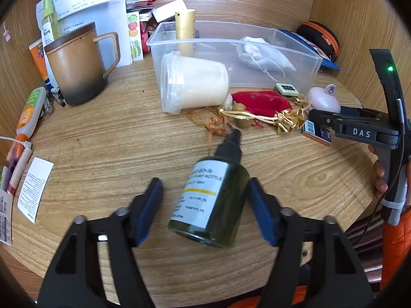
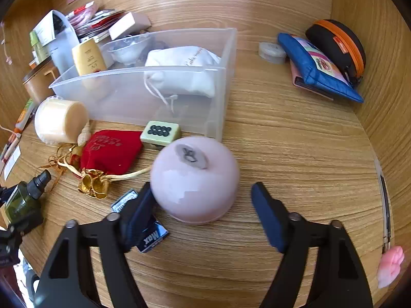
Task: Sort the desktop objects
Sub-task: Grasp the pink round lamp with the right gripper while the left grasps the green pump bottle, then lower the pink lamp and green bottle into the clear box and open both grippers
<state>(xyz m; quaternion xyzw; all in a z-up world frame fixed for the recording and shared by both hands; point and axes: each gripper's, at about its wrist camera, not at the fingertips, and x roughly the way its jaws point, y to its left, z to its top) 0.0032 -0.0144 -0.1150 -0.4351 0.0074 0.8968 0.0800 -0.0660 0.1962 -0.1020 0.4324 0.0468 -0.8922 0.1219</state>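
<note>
A dark green spray bottle (image 1: pixel 210 200) with a white label lies on the wooden desk between the open fingers of my left gripper (image 1: pixel 205 205); the right finger is near or touching it. It also shows in the right wrist view (image 2: pixel 24 200). A pale pink round object (image 2: pixel 195 179) sits between the open fingers of my right gripper (image 2: pixel 203 213); the left finger is close to it. The right gripper (image 1: pixel 323 118) also shows in the left wrist view beside the pink object (image 1: pixel 323 98). A clear plastic bin (image 1: pixel 257 77) holds a white drawstring pouch (image 1: pixel 264 56) and a gold tube (image 1: pixel 185 30).
A white jar (image 1: pixel 192 84) lies on its side by the bin. A red pouch (image 2: pixel 110 151) with gold cord, a mahjong tile (image 2: pixel 160 132) and a small blue box (image 2: pixel 151 238) lie near. A brown mug (image 1: pixel 77 64) stands left. Blue and orange cases (image 2: pixel 328 59) lie far right.
</note>
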